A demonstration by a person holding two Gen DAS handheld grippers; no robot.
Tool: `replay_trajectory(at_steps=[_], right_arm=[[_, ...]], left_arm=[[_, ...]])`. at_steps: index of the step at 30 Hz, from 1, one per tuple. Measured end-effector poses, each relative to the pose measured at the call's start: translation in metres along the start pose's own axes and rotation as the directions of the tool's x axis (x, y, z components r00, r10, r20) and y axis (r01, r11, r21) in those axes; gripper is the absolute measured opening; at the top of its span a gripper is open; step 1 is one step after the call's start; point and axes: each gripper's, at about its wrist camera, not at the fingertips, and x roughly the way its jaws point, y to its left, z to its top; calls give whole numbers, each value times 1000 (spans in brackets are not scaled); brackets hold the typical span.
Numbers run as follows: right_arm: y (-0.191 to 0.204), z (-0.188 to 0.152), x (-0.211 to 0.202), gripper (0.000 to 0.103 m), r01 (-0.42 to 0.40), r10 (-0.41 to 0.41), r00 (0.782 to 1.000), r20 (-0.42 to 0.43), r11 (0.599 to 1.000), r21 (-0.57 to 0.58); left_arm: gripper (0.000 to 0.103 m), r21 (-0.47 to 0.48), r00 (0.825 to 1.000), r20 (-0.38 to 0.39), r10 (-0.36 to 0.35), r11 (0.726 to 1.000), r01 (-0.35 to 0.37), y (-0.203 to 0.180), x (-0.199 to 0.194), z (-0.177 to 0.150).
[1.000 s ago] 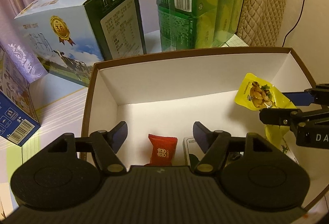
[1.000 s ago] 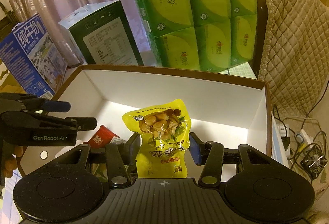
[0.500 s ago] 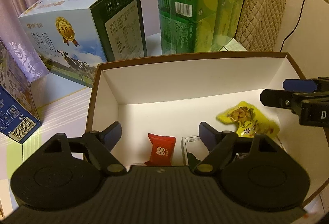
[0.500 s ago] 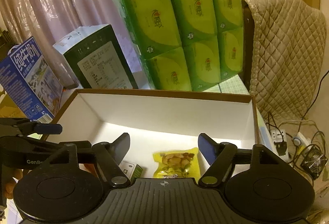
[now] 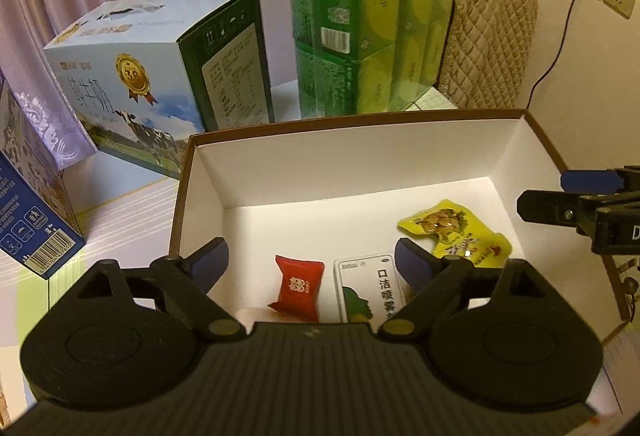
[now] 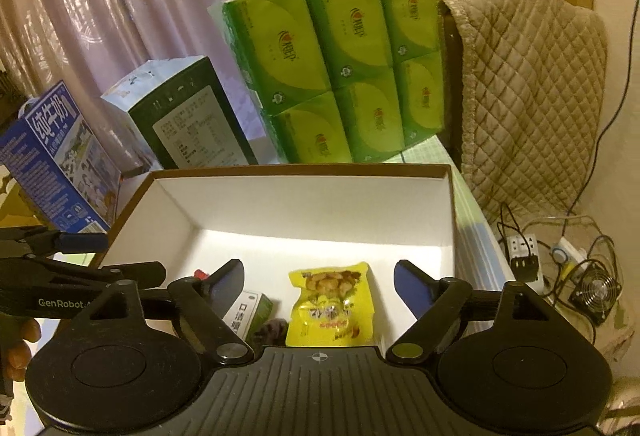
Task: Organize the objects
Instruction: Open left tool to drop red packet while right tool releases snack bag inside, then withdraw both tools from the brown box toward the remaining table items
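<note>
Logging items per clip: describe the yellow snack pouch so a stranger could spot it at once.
Find the open brown box with white walls on the table. On its floor, toward the right, lies the yellow snack pouch. Unlike the red candy and the white carton beside it, it is bright yellow with pictured nuts.

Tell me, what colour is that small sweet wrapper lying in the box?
Red, with a pale emblem on the sweet wrapper; the left wrist view shows it best.
</note>
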Motion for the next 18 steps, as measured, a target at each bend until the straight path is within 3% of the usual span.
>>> replay_trajectory(at_steps=[18], right_arm=[[11,-26,-73,80,-2,1,999,33,1000,29]], left_arm=[[92,15,998,59,-38,999,38,-22,-70,-22]])
